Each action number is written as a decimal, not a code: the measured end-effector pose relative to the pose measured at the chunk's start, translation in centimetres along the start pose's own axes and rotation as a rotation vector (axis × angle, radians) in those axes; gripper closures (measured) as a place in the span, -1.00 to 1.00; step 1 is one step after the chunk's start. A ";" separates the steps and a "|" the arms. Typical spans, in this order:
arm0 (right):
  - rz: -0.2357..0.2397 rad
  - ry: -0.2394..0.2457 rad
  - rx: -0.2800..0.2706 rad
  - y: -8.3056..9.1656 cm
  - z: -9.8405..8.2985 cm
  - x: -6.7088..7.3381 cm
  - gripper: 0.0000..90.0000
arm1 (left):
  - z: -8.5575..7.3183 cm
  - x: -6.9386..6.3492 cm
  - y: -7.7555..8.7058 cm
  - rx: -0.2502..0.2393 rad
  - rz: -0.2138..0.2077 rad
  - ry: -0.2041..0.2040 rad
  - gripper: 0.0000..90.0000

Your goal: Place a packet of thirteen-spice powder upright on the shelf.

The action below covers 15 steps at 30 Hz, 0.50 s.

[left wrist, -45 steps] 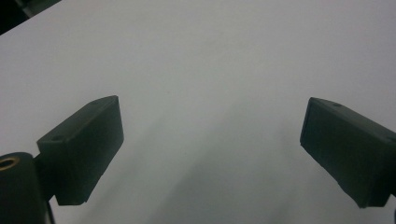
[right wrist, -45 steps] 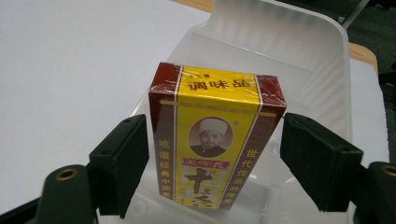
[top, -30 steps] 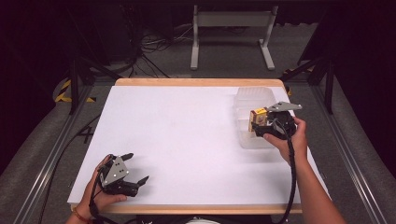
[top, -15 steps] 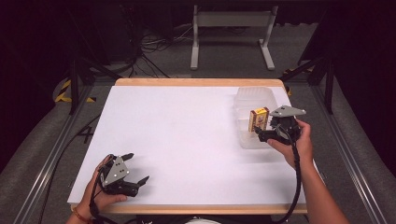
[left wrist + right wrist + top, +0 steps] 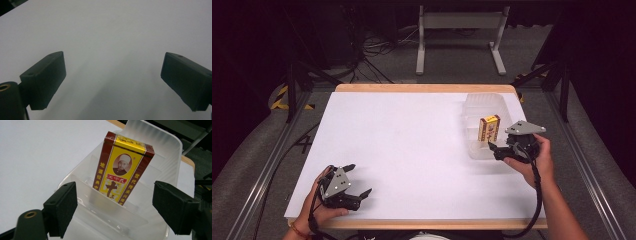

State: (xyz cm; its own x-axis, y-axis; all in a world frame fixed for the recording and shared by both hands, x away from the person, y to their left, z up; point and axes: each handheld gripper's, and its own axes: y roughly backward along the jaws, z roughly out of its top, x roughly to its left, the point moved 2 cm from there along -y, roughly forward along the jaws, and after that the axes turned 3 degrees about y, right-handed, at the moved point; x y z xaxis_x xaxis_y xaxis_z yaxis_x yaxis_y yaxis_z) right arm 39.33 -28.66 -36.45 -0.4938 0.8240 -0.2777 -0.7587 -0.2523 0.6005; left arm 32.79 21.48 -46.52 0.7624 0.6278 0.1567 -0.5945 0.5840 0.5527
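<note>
The right gripper [image 5: 493, 148] has drawn back from the box [image 5: 488, 128], its fingers just opened and empty. The box stands tilted in the clear tray [image 5: 472, 107], red-and-yellow with Chinese writing. The left gripper [image 5: 358, 181] rests wide open, empty, on the surface [image 5: 412, 145].

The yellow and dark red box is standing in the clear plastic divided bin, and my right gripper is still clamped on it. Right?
Not quite. The yellow and dark red box does stand in the clear plastic divided bin, but the right gripper is not clamped on it: the right gripper view shows its jaws apart, short of the box, having just opened.
</note>
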 end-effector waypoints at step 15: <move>0.010 0.040 -0.021 1.1 -2.3 0.9 -0.55 | 0.0 0.0 0.1 -0.004 0.006 -0.003 -0.85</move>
State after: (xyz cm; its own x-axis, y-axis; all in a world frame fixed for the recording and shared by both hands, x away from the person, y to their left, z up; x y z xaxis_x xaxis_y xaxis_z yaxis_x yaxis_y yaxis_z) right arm 37.13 -29.32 -37.76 -0.5182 0.8003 -0.3017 -0.7619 -0.2716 0.5881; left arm 32.76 21.57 -46.49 0.7598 0.6296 0.1624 -0.5999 0.5825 0.5485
